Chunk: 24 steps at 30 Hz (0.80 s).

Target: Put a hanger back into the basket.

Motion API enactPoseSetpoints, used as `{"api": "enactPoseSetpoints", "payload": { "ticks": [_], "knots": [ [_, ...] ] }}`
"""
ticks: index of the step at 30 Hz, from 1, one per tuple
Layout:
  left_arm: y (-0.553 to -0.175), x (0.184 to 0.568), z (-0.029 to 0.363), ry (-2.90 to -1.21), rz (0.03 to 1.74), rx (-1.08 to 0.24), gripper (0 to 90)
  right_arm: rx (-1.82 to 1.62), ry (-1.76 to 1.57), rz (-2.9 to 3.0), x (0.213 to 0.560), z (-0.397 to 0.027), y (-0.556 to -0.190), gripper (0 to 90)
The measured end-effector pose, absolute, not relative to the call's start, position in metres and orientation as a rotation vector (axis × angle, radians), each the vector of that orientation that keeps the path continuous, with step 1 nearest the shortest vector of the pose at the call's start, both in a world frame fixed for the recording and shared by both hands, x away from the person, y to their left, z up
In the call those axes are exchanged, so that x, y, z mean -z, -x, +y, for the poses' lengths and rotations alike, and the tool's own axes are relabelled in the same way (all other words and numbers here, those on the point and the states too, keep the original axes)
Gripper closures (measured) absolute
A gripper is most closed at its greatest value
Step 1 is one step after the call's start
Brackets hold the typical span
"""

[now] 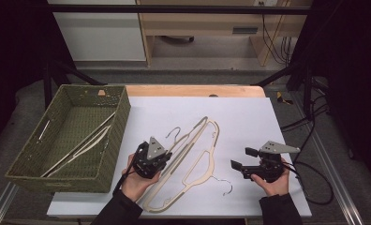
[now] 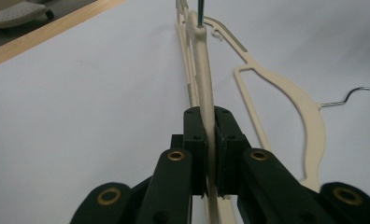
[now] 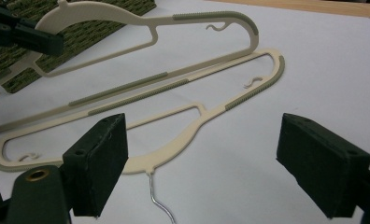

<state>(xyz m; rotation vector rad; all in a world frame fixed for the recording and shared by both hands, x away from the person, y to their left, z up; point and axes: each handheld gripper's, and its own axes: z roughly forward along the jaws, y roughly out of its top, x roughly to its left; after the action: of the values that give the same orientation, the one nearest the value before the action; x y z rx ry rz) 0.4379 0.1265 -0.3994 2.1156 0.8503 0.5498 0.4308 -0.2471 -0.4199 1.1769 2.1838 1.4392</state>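
High view: one hanger point(image 1: 174, 152) is pinched by the left gripper point(image 1: 152, 157); another hanger point(image 1: 200, 169) is left before the right gripper point(image 1: 242, 159), spread wide. Hangers are already seen in the basket point(image 1: 120, 126).

No readable text, label, brand, number or sign anywhere. Small tan tag point(image 1: 101, 93) on far rim of green woven basket point(image 1: 26, 161), upper left of frame in high view: too small to read, blank as far as visible. Grey strip point(image 1: 245, 30) on wooden furniture at top centre of high view: nothing legible. Nothing printed on white sheet point(image 1: 249, 117), cream hangers point(image 3: 183, 140) or black gripper parts in both gripper views.
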Motion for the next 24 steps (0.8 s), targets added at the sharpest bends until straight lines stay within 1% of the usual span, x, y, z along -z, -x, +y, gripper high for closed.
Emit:
{"api": "enactPoseSetpoints", "payload": {
  "ticks": [2, 4, 8, 12, 17, 24],
  "knots": [
    [-0.44, 0.398, 0.132, -2.141, 0.838, -0.573, 85.8, -1.434, -1.181, 2.183, 0.42, -0.247, -0.43, 15.3],
    [-0.44, 0.395, 0.137, -2.107, 0.86, -0.553, 85.9, -1.425, -1.173, 2.187, 0.42, -0.248, -0.43, 14.5],
    [-0.438, 0.384, 0.147, -2.081, 0.844, -0.572, 86.0, -1.418, -1.182, 2.178, 0.422, -0.248, -0.431, 13.4],
    [-0.431, 0.368, 0.156, -2.022, 0.818, -0.574, 86.0, -1.419, -1.182, 2.174, 0.422, -0.249, -0.43, 13.0],
    [-0.423, 0.348, 0.17, -1.991, 0.775, -0.608, 86.0, -1.421, -1.187, 2.168, 0.422, -0.249, -0.43, 12.3],
    [-0.42, 0.333, 0.181, -1.97, 0.745, -0.579, 86.0, -1.428, -1.187, 2.16, 0.421, -0.25, -0.43, 10.7]
  ]
}}
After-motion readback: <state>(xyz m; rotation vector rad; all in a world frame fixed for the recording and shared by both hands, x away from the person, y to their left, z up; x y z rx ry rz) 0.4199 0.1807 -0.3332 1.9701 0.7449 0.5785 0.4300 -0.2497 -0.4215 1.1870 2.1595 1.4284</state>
